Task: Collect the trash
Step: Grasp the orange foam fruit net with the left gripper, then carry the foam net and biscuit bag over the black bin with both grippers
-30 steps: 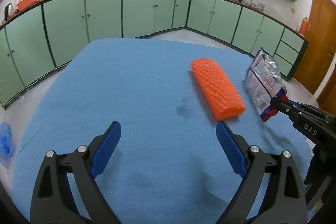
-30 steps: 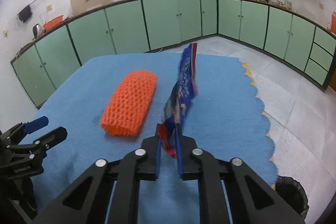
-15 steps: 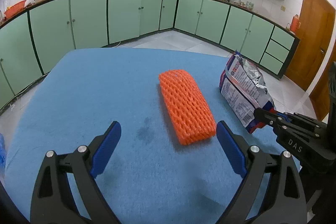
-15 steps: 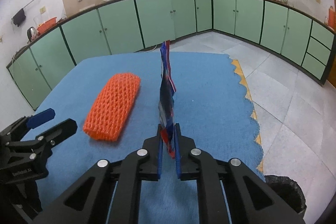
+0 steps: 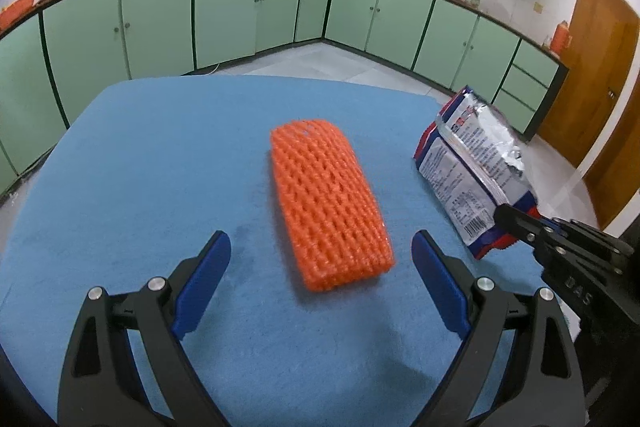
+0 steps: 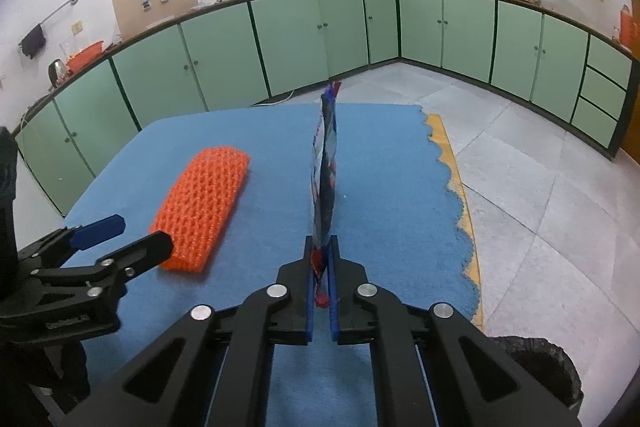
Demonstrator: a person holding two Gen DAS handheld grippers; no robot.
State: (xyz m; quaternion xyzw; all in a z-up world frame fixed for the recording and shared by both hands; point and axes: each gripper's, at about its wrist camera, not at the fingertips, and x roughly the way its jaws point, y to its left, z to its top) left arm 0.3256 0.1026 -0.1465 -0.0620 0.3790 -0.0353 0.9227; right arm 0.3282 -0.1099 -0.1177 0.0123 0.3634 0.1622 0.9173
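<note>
While the right hand-held gripper [image 6: 321,281] stays clamped on the lower edge of the snack wrapper [image 6: 325,163], held upright above the table [image 6: 384,163], the left hand-held gripper [image 5: 320,263], jaws apart, faces the orange foam net sleeve [image 5: 328,203] at twelve o'clock. Next move, as judged: advance and close on the sleeve. Compared with a second earlier, the sleeve has shifted from one o'clock to centre between the fingers.

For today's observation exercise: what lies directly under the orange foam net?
The orange foam net lies flat on the blue cloth. Only cloth shows around its edges. Whatever is beneath or inside it is covered and cannot be seen.
</note>
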